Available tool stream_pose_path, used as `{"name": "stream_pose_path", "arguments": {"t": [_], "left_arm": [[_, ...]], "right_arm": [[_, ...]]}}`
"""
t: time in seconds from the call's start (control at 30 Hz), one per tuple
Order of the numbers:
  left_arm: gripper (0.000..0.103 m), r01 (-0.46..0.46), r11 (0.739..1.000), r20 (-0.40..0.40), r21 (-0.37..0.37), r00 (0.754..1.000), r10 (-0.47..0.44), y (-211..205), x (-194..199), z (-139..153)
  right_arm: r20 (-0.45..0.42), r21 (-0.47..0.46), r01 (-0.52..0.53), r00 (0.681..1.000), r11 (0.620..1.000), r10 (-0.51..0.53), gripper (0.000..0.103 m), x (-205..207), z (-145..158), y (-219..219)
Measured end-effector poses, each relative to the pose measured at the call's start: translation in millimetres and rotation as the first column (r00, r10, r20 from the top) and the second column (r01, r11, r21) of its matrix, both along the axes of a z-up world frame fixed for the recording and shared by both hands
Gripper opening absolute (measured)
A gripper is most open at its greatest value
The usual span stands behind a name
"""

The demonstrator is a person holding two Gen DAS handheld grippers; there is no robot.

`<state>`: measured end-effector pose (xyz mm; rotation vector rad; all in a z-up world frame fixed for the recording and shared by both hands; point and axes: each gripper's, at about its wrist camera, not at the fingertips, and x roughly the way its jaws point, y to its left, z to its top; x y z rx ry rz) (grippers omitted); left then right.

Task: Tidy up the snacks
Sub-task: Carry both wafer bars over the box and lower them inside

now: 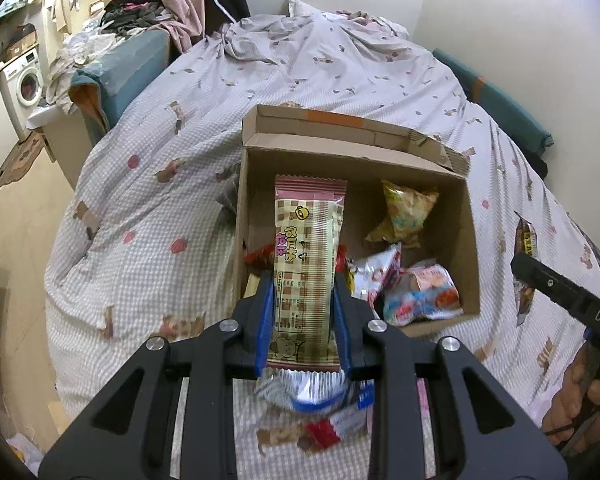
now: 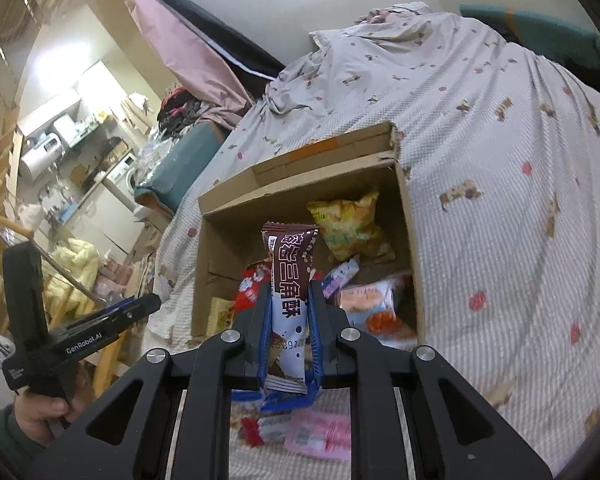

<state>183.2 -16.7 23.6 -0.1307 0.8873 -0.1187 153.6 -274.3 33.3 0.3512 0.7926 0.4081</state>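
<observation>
An open cardboard box [image 1: 470, 216] [image 2: 414, 240] sits on the bed with several snack packets inside, among them a yellow bag [image 1: 404, 214] [image 2: 350, 226]. My left gripper [image 1: 302, 280] is shut on a long cream and pink checked snack bar [image 1: 308, 248], held lengthwise above the box's near left part. My right gripper [image 2: 290, 286] is shut on a brown and white snack bar [image 2: 290, 276], held upright over the box's near edge. The left tool [image 2: 80, 328] with a hand on it shows at the left of the right wrist view; the right tool [image 1: 568, 292] shows at the right of the left wrist view.
Loose packets [image 1: 324, 424] [image 2: 312, 432] lie on the checked bedcover [image 1: 148, 216] [image 2: 500, 200] under both grippers. A teal cushion [image 1: 128, 72] and piled clothes stand left of the bed, a washing machine [image 1: 24, 80] further left. A wall runs behind the bed.
</observation>
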Motion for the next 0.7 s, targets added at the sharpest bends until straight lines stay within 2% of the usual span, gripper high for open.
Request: {"name": "stream_pose_path", "arguments": {"t": [0.27, 0.5, 0.7], "left_arm": [[0.023, -0.021, 0.999, -0.037, -0.026, 0.999, 0.020, 0.1, 49.4, -20.3], [0.023, 0.028, 0.999, -0.072, -0.025, 0.997, -0.030, -7.5, 65.2, -46.9], [0.023, 0.027, 1.000, -0.080, -0.004, 0.996, -0.028, -2.5, 71.2, -57.4]], "right_arm": [[-0.035, -0.035, 0.000, 0.999, 0.999, -0.002, 0.017, 46.3, -19.9, 9.4], [-0.020, -0.153, -0.041, 0.999, 0.987, 0.038, 0.017, 77.1, -39.6, 34.1], [-0.021, -0.190, -0.077, 0.997, 0.979, 0.074, 0.017, 82.8, -48.0, 46.1]]}}
